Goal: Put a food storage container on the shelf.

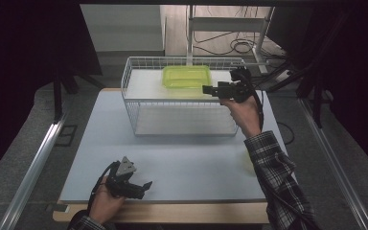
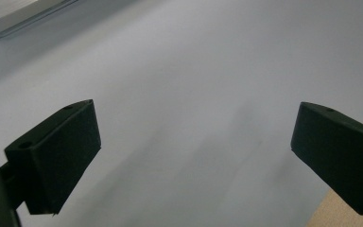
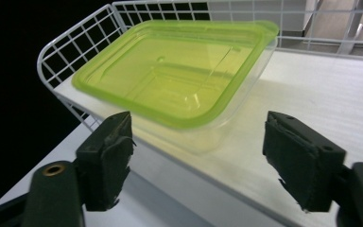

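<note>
Translucent green-lidded box [image 3: 179, 80], white wire rack [image 3: 66, 52]

Setting: lab or test room, not a home. Plain pale table [image 1: 172, 163] with wooden edge stands on grey carpet, flanked by metal floor rails [image 1: 33, 165] (one each side). Dark curtains [image 1: 24, 57] close off both flanks. Loose cables [image 1: 239, 46] trail on the floor behind, beside a white metal stand frame [image 1: 230, 28].

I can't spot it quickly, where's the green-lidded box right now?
In the high view the box sits on the wire rack's top shelf, far side of the table, just left of the right tongs, which stand open beside it.
</note>
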{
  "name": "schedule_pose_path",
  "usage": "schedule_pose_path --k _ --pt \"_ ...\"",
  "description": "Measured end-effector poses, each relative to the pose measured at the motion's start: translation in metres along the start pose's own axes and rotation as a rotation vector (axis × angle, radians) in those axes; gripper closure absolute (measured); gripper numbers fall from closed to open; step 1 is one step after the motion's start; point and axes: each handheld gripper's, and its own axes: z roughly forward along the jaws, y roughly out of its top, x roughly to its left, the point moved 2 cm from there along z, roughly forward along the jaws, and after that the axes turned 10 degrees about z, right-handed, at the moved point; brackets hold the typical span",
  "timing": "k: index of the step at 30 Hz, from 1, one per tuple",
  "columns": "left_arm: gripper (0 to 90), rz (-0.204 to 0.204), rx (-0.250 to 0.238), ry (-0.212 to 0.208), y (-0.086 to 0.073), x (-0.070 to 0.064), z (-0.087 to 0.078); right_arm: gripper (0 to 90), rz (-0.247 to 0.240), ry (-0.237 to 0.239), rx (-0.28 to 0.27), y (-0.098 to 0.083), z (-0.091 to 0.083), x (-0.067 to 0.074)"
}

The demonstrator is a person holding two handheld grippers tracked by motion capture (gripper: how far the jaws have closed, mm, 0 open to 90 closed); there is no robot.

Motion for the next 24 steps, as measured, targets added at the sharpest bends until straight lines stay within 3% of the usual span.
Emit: schedule_pose_path --k 13,16,24 --pt "2.4 0.012 0.009 0.003 0.000 0.000 0.001 13.4 -0.098 0.030 0.024 -0.032 -0.014 0.010" --pt "2.7 0.008 -0.016 0.003 0.000 0.001 0.001 11.7 -0.122 0.037 0.027 -0.039 -0.018 0.014" --pt "2.6 0.015 -0.026 0.007 -0.001 0.002 0.001 7.9 -0.167 0.051 0.041 -0.059 -0.027 0.013"
